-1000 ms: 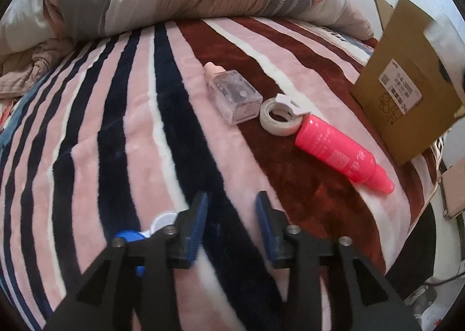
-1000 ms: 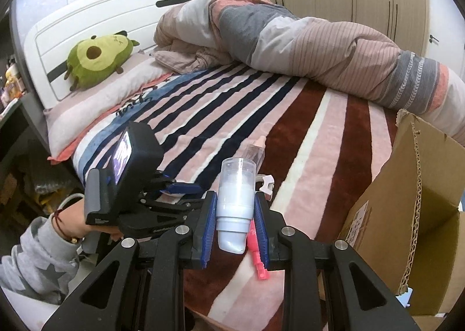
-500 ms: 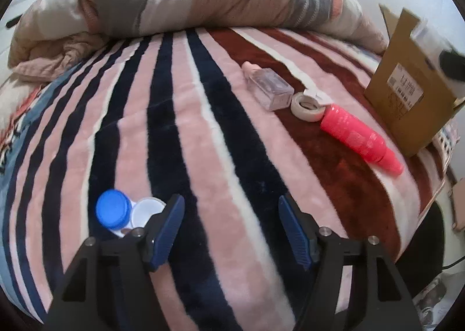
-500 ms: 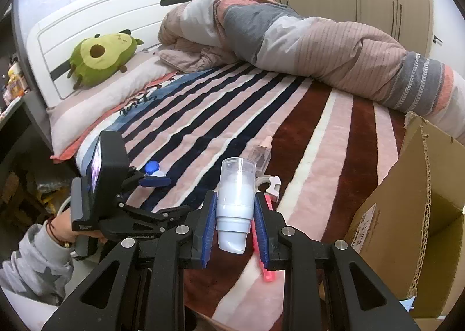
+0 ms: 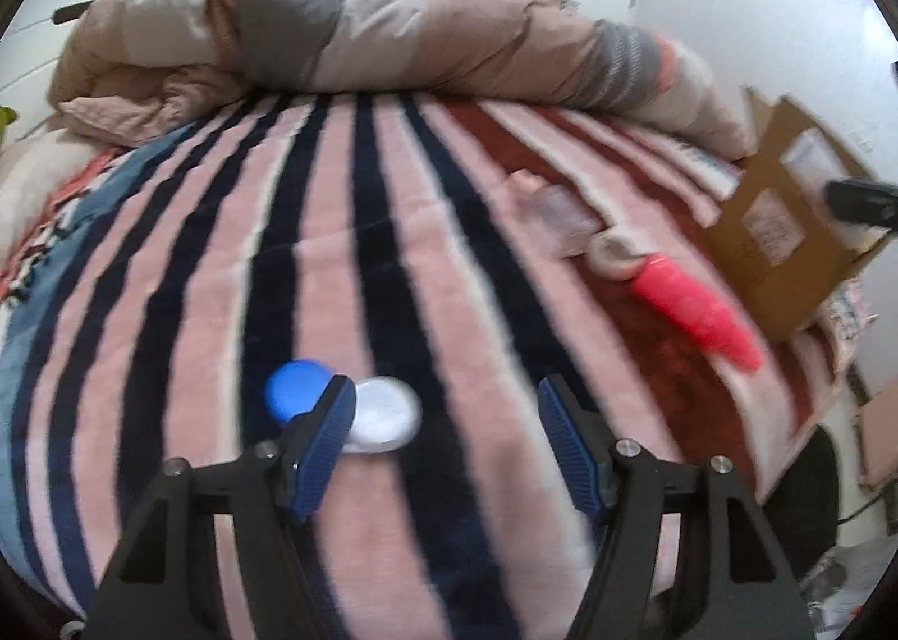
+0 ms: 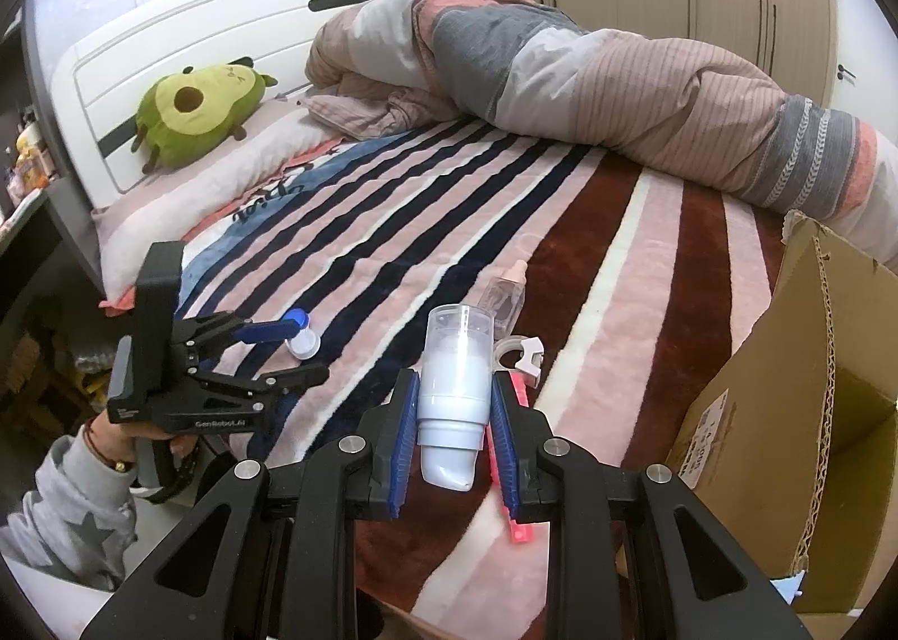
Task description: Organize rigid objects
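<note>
My right gripper [image 6: 454, 415] is shut on a white pump bottle [image 6: 454, 387] and holds it above the bed's near edge. My left gripper [image 5: 446, 418] is open and empty; it also shows in the right wrist view [image 6: 286, 351]. A blue-and-white contact lens case [image 5: 342, 407] lies on the striped blanket at its left finger. A clear bottle with a pink cap [image 5: 553, 219], a tape roll [image 5: 614, 252] and a pink tube [image 5: 693, 306] lie further right. The cardboard box [image 6: 797, 415] stands open at the right.
A rolled duvet [image 6: 589, 67] lies across the far side of the bed. An avocado plush [image 6: 196, 104] rests on the pillow by the headboard. The cardboard box also shows in the left wrist view [image 5: 786, 236].
My left gripper opened wide and swung left, so the contact lens case now lies at its left finger. My right gripper keeps hold of the pump bottle, about in place.
</note>
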The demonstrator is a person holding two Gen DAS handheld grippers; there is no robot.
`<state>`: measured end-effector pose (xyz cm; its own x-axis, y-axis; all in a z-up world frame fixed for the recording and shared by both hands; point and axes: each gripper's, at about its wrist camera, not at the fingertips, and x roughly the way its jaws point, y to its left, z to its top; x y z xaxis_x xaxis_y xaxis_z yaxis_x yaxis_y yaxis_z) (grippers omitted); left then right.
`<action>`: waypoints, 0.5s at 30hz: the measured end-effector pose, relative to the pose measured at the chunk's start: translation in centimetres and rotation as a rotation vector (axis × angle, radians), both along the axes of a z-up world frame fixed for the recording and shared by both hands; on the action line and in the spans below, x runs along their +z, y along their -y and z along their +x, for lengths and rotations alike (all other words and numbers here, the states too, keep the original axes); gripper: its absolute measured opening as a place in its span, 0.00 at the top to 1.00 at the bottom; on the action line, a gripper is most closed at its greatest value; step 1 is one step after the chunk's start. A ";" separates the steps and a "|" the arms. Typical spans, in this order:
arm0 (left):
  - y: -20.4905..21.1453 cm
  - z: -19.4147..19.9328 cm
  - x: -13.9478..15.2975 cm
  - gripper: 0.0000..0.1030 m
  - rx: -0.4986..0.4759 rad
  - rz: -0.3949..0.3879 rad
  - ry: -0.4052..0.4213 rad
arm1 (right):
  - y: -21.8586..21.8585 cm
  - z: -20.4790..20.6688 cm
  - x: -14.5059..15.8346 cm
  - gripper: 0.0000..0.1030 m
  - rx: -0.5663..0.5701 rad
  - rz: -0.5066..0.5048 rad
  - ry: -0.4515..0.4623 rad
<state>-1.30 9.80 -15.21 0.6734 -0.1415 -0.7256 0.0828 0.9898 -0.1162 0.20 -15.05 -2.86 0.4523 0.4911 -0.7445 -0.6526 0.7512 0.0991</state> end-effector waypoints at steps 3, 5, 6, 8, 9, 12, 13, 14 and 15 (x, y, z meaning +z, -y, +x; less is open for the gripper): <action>-0.9 0.4 -0.9 0.38 0.021 -0.005 -0.008 | 0.0 -0.1 0.0 0.80 0.002 0.002 -0.002; -1.3 0.4 -0.8 0.38 0.064 0.015 0.002 | -0.1 -0.1 -0.1 0.80 0.005 0.001 -0.003; -1.6 0.4 -0.7 0.38 0.091 0.022 0.019 | -0.1 -0.1 -0.1 0.80 0.007 0.001 -0.004; -2.2 0.2 -0.4 0.37 0.121 -0.001 0.060 | -0.2 -0.1 -0.2 0.80 0.009 -0.001 -0.004; -2.6 0.2 -0.4 0.37 0.131 -0.012 0.060 | -0.2 -0.2 -0.2 0.80 0.010 -0.002 -0.004; -2.5 0.9 -1.8 0.37 0.151 0.058 -0.016 | -0.3 -0.1 -0.2 0.80 0.014 -0.004 -0.005; -2.5 1.0 -2.0 0.37 0.146 0.071 -0.016 | -0.3 -0.1 -0.2 0.80 0.015 -0.006 -0.005; -2.4 1.0 -2.2 0.37 0.139 0.079 -0.012 | -0.4 -0.1 -0.2 0.80 0.015 -0.006 -0.004; -2.3 1.0 -2.4 0.37 0.135 0.080 -0.010 | -0.4 -0.1 -0.2 0.80 0.014 -0.006 -0.003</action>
